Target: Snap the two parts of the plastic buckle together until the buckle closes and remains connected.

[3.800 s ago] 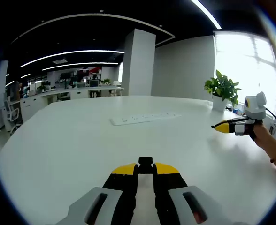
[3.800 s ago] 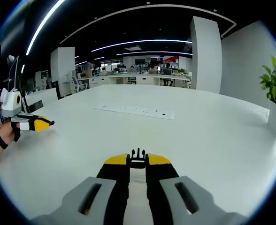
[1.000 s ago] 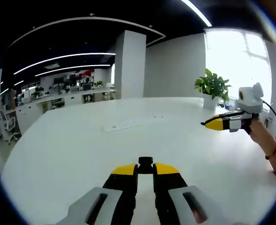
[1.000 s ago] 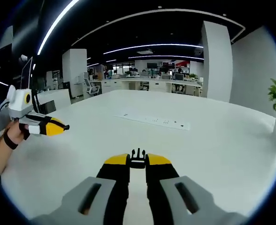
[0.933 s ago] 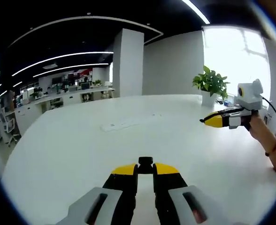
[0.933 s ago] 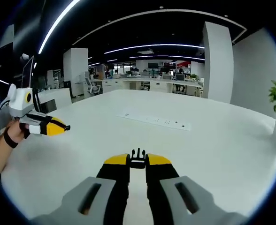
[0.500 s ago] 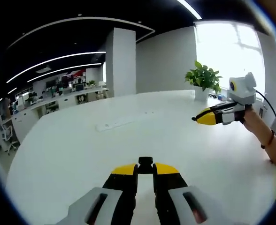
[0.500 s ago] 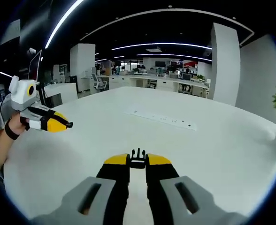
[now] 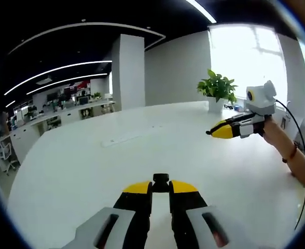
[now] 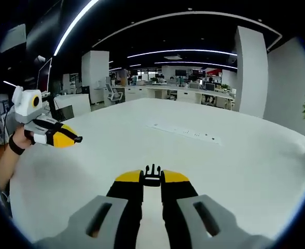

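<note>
Left claw (image 9: 161,185) clamped on socket half (image 9: 161,179), right claw (image 10: 152,176) on pronged half (image 10: 152,171); swung closer above worktop (image 9: 80,166), mating pending.

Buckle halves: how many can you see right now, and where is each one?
2. One buckle half is pinched in the left gripper in the left gripper view. The pronged buckle half is pinched in the right gripper in the right gripper view. They are apart, above the white table.

No readable text, labels or signs.
</note>
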Motion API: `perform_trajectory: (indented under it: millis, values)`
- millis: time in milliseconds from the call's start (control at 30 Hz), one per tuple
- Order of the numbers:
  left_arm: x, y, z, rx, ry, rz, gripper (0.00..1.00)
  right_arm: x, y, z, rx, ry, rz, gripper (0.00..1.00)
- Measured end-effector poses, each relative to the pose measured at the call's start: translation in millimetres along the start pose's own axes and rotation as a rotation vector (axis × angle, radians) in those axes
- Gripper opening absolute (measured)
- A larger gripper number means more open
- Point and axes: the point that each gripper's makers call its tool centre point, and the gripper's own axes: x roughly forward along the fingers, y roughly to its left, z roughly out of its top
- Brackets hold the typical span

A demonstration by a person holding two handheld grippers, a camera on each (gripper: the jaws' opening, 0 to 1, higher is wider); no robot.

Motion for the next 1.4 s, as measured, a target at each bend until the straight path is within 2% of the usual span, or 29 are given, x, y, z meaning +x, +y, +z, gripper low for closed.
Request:
perform_trajectory:
  millis: [300,567,800,1067,1400]
  values:
    - [-5,-6.6,-4.2,-0.017,0.002,-0.035,0.11,-11,9,-2.5,0.002,-0.010,0.026,0.12]
    - [-15,-12.4,-8.2,0.016,0.000,-0.025,0.11,-23,22,-8.0,-0.011,-0.019,0.048,0.12]
    - [-21,-19.4,-11.9,0.030,0.004,-0.039,0.11,-38,35,-3.9,-0.044,-0.042,0.060,0.12]
    - [-29,-28.6,-22.0,0.042,0.015,-0.058,0.11,-42,39,-14.1,-0.039,-0.034,0.081,0.12]
    - [-39,-33.1,-35.6,0.042,0.019,-0.074,0.11,-57,55,-18.1,-0.084,-0.037,0.104,0.12]
